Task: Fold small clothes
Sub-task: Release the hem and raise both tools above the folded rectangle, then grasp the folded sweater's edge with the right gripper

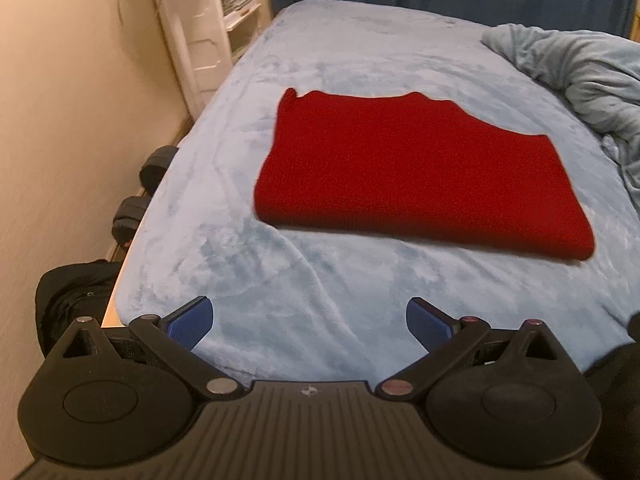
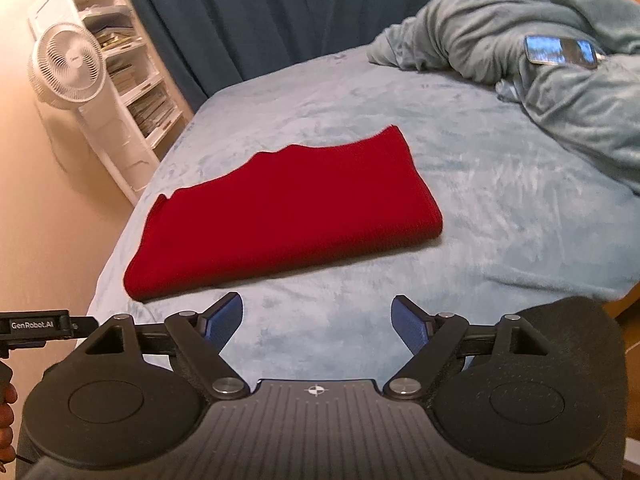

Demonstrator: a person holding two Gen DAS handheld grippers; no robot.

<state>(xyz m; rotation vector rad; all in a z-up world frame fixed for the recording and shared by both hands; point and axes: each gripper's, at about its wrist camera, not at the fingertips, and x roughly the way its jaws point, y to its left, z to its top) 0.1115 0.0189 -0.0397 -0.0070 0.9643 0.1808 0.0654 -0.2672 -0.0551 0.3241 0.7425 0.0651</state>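
Both hand-held grippers, left (image 1: 310, 322) and right (image 2: 317, 320), hang released and empty before the red garment (image 1: 420, 172), already folded on the bed (image 1: 320, 300); little seems left.

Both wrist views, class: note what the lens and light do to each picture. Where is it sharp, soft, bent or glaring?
Left wrist view: warm indoor light; the red garment has smeared edges, the fingers stay crisp, and the wall and bed edge bow. Right wrist view: the same fisheye curve bends the shelf unit; the phone screen glares bluish-white on the crumpled blanket.
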